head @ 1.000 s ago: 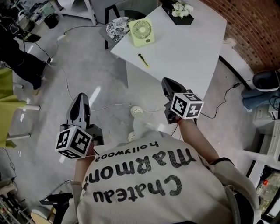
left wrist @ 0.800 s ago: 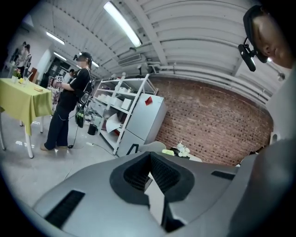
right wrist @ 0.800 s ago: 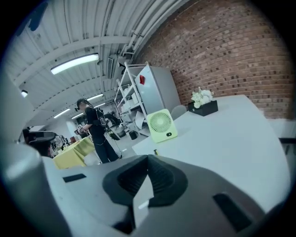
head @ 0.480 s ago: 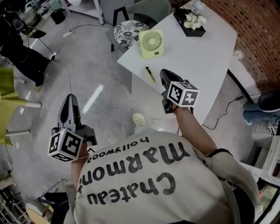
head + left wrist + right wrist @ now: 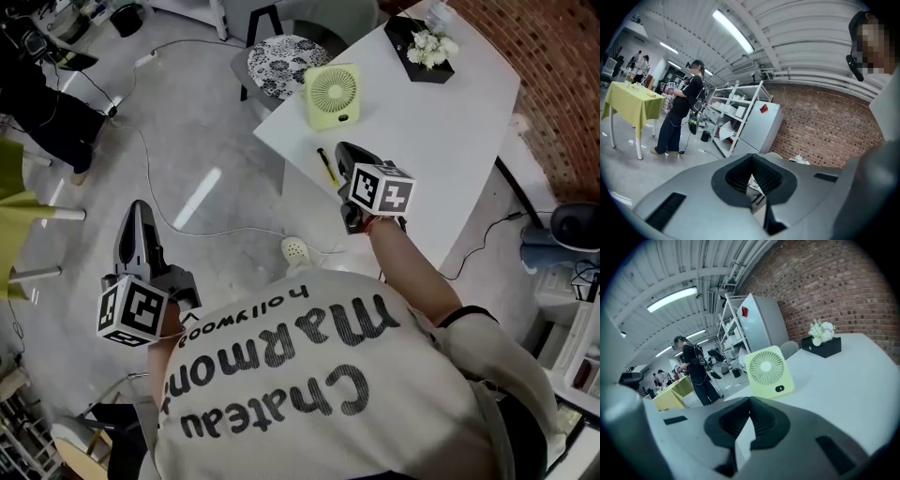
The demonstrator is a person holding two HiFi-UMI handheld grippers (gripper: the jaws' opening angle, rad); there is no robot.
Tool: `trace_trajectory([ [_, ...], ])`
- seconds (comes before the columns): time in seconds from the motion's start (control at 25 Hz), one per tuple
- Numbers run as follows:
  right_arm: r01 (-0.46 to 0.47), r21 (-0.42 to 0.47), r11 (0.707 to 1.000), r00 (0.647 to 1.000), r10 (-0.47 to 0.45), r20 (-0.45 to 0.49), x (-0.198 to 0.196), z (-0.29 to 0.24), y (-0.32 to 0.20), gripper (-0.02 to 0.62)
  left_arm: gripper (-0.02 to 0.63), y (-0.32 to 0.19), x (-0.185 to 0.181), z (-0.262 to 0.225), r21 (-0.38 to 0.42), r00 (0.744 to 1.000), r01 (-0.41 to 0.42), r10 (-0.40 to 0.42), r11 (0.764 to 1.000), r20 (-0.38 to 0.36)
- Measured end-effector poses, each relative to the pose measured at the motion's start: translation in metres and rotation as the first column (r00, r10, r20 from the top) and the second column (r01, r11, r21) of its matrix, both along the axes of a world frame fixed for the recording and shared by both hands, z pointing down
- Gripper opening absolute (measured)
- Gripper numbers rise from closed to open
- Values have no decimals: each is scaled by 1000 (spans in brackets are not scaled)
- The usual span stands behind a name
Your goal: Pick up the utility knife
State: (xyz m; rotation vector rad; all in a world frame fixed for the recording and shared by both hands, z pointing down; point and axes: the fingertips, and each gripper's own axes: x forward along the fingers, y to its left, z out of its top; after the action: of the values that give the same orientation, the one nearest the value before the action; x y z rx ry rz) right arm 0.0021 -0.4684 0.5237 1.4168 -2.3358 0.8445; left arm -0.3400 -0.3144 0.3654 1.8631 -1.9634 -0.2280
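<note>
Ceiling tube lights [image 5: 733, 30] give bright, even indoor light, and one reflects as a pale streak on the grey floor [image 5: 197, 197]. The white desk [image 5: 450, 122] looks nearly washed out. Both gripper views bulge toward dark corners. Whatever sits closest to the lens looks soft, perhaps out of focus.

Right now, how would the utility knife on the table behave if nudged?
The utility knife looks slim and straight, so probably stiff and light. Flat on the smooth table, it would likely slide or spin, not roll.

Head camera steeply down; right gripper [image 5: 345, 152] camera faces fan [image 5: 332, 95], shared.
</note>
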Motion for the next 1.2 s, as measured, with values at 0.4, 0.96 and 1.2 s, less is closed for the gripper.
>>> trace_trajectory([
  [0.4,49,-90,995,995,-57,-83,-11,44,-12,31,0,-14,-7,9,-27,1000,29,-30,999,-10],
  [0.96,112,-161,981,983,-133,-124,-23,73,-10,87,0,-20,-13,15,-42,998,54,-55,998,-20],
  [1.2,119,-179,977,980,-145,-139,-24,80,-8,104,0,-18,-14,16,-43,998,61,-62,997,-20],
])
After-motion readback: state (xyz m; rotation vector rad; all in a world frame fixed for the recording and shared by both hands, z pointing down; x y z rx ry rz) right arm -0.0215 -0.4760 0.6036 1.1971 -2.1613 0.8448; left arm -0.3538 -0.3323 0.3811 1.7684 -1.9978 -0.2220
